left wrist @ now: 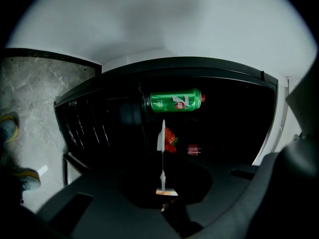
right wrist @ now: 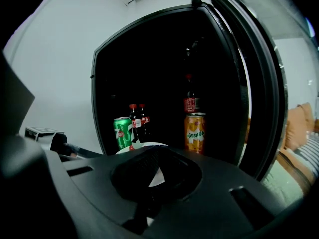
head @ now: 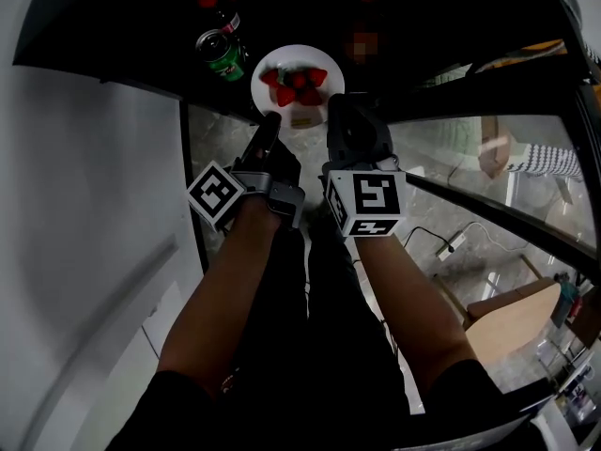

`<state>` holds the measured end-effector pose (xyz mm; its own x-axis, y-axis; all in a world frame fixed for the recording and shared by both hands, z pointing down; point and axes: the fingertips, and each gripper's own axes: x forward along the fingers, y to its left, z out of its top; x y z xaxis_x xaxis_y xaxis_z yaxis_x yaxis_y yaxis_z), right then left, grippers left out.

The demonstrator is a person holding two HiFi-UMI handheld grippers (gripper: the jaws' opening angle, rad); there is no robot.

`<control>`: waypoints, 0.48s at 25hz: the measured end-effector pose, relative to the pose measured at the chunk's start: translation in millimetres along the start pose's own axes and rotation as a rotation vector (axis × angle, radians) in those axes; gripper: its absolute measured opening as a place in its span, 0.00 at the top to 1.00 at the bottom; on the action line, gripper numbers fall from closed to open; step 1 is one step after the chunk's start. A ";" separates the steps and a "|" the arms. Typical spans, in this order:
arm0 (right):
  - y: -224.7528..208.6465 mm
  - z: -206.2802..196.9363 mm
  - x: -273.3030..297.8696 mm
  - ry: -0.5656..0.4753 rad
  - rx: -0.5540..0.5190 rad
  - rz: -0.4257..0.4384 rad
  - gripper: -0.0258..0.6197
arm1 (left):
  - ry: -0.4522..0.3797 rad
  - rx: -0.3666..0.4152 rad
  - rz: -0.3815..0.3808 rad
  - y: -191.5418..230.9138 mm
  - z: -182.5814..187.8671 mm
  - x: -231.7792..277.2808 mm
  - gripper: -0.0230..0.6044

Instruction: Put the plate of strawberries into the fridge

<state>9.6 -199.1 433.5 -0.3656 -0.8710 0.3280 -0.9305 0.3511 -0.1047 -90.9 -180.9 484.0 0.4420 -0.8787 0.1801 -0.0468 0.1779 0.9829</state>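
Note:
A white plate [head: 293, 71] with several red strawberries [head: 299, 85] hangs at the dark fridge opening [head: 141, 26]. My left gripper [head: 269, 128] holds its near left rim and my right gripper [head: 340, 113] its near right rim. The left gripper view is rolled sideways, so the plate [left wrist: 160, 141] shows edge-on and runs down into the shut left gripper [left wrist: 162, 180], with a strawberry [left wrist: 171, 137] beside it. A bit of the plate's white rim [right wrist: 145, 145] shows above my right gripper [right wrist: 154, 176], which is shut on it.
Inside the fridge stand a green can [right wrist: 122, 132], two cola bottles [right wrist: 137, 119], an orange can [right wrist: 195, 132] and a taller bottle [right wrist: 191, 99]. The open fridge door [right wrist: 259, 88] rises at the right. White wall [head: 84, 205] at the left, marble floor [head: 479, 214] below.

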 end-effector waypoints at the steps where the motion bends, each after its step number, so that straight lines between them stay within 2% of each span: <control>1: -0.7 -0.4 1.3 0.000 0.001 -0.001 0.97 | -0.002 0.000 -0.002 0.6 0.7 1.1 0.94; 12: -5.8 -7.3 14.0 0.007 0.009 -0.003 0.97 | -0.024 -0.025 0.008 5.9 4.7 13.2 0.94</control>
<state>10.1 -210.9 445.5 -0.3631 -0.8696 0.3346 -0.9316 0.3456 -0.1127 -89.6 -193.5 492.4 0.4200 -0.8876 0.1889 -0.0281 0.1953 0.9803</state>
